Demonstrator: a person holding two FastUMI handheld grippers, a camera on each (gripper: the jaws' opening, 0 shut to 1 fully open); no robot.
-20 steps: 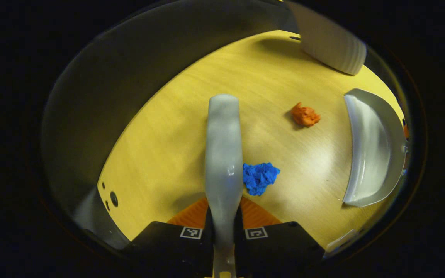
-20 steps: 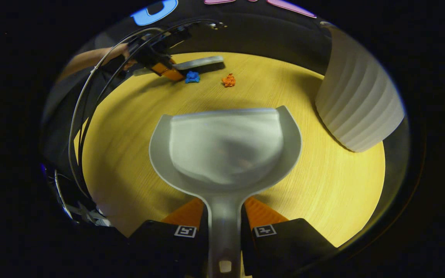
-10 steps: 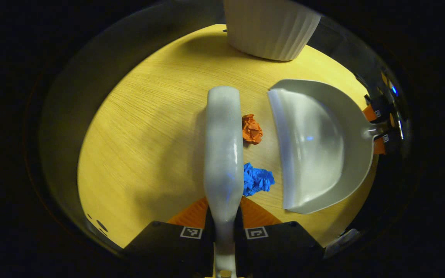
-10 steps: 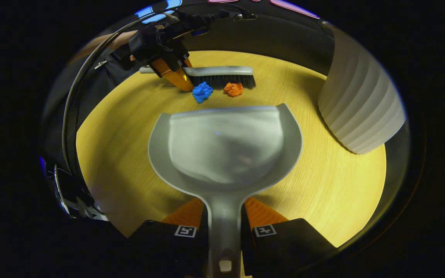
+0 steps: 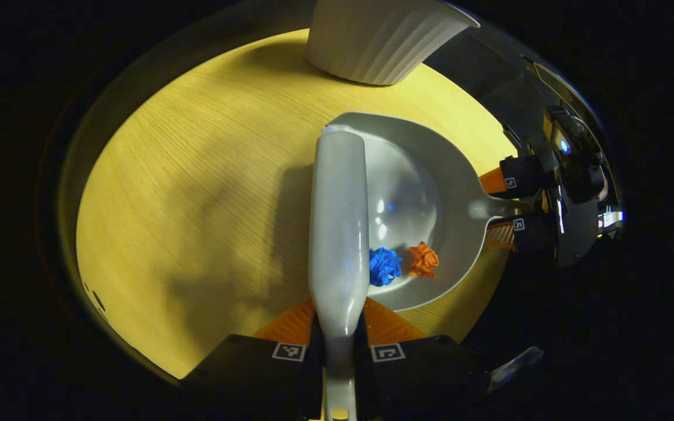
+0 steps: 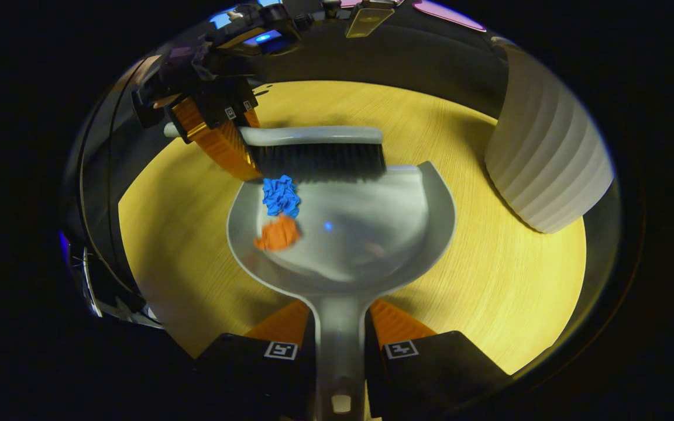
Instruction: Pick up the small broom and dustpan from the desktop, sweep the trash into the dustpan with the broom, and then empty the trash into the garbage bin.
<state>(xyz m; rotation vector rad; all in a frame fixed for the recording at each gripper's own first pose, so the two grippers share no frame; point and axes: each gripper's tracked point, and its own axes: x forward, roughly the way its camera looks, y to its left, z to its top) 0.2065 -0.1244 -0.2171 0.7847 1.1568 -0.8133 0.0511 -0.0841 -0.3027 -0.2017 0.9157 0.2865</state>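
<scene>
Right gripper view: the right gripper (image 6: 340,345) clamps the dustpan (image 6: 366,234) handle, blue scrap (image 6: 281,196) and orange scrap (image 6: 278,235) lying ahead inside the pan. Left gripper (image 5: 339,345) grips the broom (image 5: 339,222), scraps just right of it.

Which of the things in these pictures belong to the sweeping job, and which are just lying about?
Part of the job:
small broom, held by left gripper
dustpan, held by right gripper
blue paper wad, in the dustpan
orange paper wad, in the dustpan
white ribbed bin

Just there:
wooden desktop
</scene>
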